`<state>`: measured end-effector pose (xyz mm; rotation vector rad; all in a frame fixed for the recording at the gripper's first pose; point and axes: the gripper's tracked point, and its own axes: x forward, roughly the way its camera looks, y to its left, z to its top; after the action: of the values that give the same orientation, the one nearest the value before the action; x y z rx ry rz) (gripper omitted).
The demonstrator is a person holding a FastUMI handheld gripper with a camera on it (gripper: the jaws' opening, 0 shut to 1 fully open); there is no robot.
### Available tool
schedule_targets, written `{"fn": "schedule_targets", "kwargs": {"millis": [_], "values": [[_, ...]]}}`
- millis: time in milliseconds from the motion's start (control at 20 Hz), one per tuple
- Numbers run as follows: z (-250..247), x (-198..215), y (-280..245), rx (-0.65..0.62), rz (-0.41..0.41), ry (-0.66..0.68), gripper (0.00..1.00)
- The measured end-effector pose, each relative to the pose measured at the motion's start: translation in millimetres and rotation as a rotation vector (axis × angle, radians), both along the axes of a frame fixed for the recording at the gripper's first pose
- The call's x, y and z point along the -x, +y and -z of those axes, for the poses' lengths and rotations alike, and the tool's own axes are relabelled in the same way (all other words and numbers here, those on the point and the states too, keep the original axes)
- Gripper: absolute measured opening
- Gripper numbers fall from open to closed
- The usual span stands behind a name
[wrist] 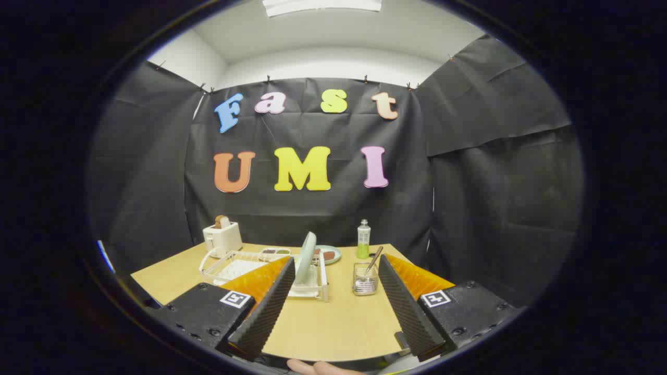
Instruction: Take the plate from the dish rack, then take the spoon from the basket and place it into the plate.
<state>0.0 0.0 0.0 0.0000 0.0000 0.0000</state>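
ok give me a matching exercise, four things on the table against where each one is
Things:
1. plate
2. spoon
3. toaster
4. bottle

Places:
A. in the basket
B. upright in the rack
C. at the back, behind the basket
D. back corner, beyond the rack

Pairs: 1-B, 2-A, 3-D, 4-C

The tongs are open, holding nothing.

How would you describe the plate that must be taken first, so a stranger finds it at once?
On the wooden table, find the white dish rack beyond the open gripper. The plate stands on edge at the rack's end nearest the wire basket. It is pale green and upright, unlike the flat plate behind.
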Motion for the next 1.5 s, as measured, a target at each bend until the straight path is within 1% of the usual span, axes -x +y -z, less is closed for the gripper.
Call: {"fn": "schedule_targets", "kwargs": {"millis": [450, 700, 850, 1050, 1150, 1400, 1500], "values": [[4, -2, 2, 0.010, -0.003, 0.004, 1.00], [5, -12, 0, 0.024, 0.004, 0.010, 1.00], [-5, -24, 2, 0.036, -0.006, 0.006, 1.00], [-21, -52, -2, 0.064, -0.007, -0.011, 1.00], [-21, -74, -1, 0.062, -0.013, 0.003, 1.00], [-17, -144, 3, 0.067, -0.021, 0.126, 1.00], [-23, -173, 10, 0.075, -0.022, 0.164, 1.00]]}}
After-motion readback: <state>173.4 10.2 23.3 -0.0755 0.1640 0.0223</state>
